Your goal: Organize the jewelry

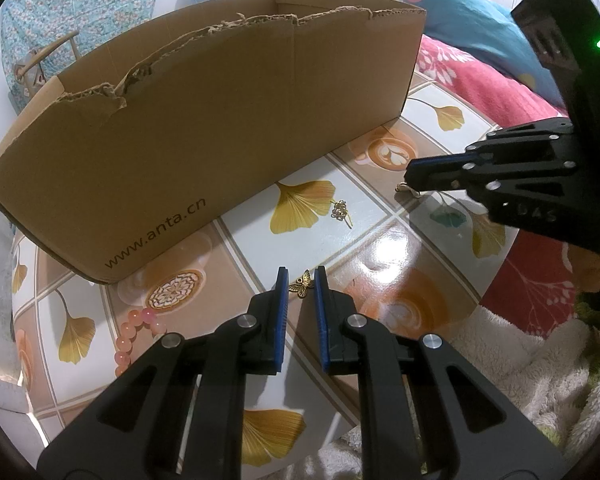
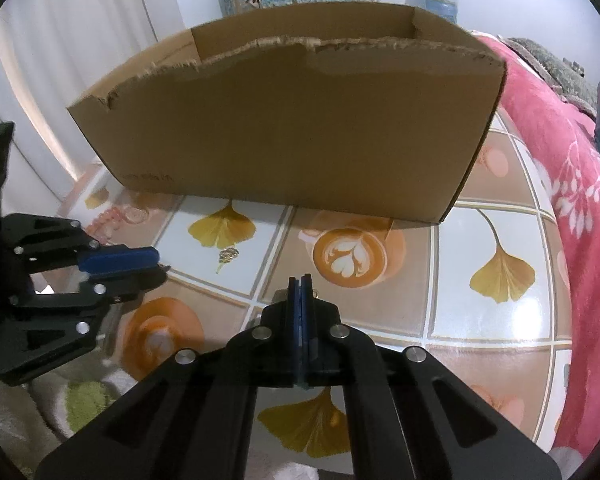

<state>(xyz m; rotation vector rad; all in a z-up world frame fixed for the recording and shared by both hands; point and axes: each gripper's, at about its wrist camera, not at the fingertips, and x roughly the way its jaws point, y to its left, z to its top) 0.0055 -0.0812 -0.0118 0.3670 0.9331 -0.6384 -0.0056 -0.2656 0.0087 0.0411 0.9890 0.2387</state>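
My left gripper [image 1: 300,277] hangs just above the tiled tabletop [image 1: 384,252], its blue pads closed on a small gold butterfly pendant [image 1: 305,285]. My right gripper [image 2: 300,280] is shut at the table surface with its pads pressed together. A small gold piece [image 1: 410,191] pokes out at its tip, and most of that piece is hidden. From the left wrist the right gripper [image 1: 408,179] reaches in from the right. A gold cluster charm [image 1: 341,212] lies loose between the two grippers. A pink bead bracelet [image 1: 132,332] rests at the left.
A torn-edged open cardboard box [image 1: 220,120] stands on the far half of the table, right behind the jewelry. A red blanket [image 2: 572,168] borders the right side, and a fluffy white towel [image 1: 520,360] covers the near edge.
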